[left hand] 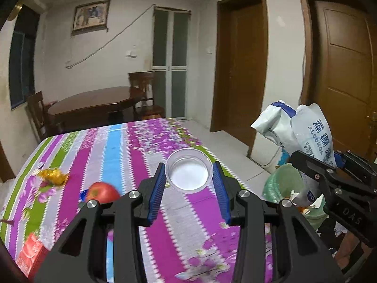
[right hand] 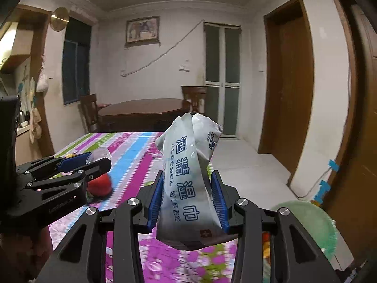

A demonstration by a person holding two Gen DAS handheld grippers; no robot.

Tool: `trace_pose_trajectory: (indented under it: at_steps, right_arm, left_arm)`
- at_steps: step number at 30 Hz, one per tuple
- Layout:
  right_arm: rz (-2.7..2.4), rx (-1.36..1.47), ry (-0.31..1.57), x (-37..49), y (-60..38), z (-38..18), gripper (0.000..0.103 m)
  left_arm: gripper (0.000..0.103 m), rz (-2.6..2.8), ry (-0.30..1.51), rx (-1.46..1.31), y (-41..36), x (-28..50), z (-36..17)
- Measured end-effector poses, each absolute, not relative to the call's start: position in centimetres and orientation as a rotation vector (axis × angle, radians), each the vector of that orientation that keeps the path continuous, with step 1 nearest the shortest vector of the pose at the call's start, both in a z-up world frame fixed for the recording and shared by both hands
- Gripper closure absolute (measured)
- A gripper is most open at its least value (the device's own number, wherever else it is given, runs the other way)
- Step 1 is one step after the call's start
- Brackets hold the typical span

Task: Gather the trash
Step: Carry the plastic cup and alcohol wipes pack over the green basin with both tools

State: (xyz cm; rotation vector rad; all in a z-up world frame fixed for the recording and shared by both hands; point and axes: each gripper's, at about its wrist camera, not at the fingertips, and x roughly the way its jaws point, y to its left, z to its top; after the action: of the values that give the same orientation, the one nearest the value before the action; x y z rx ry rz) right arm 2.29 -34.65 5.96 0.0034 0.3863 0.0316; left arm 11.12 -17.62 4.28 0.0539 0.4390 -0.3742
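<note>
Left gripper [left hand: 188, 184]: clamped on cup [left hand: 187, 173], frame centre. Right gripper [right hand: 189, 198]: gripping wipes pack [right hand: 186, 184], centre. Bin [right hand: 306, 226], lower right. Advice: carry both over bin before releasing.

A table covered with a cloth [left hand: 113, 141] striped in pink, purple, green and blue with flower prints fills the foreground, and a red apple [left hand: 102, 192] sits on it near a red box [left hand: 31, 254] at the table's near left edge. Behind it, against the far white wall, stands a dark wooden dining table [left hand: 94, 105] with a wooden chair [left hand: 143, 87] on its right side and another chair [left hand: 37, 110] on its left. A framed picture [left hand: 91, 16] hangs high on that wall, a frosted glass door [left hand: 170, 56] stands to its right, and two brown wooden doors [left hand: 245, 63] line the right-hand wall above a pale tiled floor [left hand: 226, 146].
</note>
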Motion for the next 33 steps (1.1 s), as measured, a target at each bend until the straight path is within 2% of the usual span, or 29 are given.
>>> trace_pose_trajectory:
  at_steps: [19,27,33]
  right_arm:
    - [-0.209,0.041,0.506,3.6,-53.0,6.2,0.062]
    - [-0.244,0.102,0.653,6.1,-60.4,3.5,0.062]
    - [-0.273,0.119,0.741,8.1,-61.3,0.6,0.062]
  left_arm:
    - [0.064,-0.64,0.472,0.133,-32.2,12.7,3.7]
    - [0.064,-0.742,0.562,0.152,-37.9,14.7,1.8]
    - [0.064,-0.764,0.637,0.191,-41.2,15.0,-0.7]
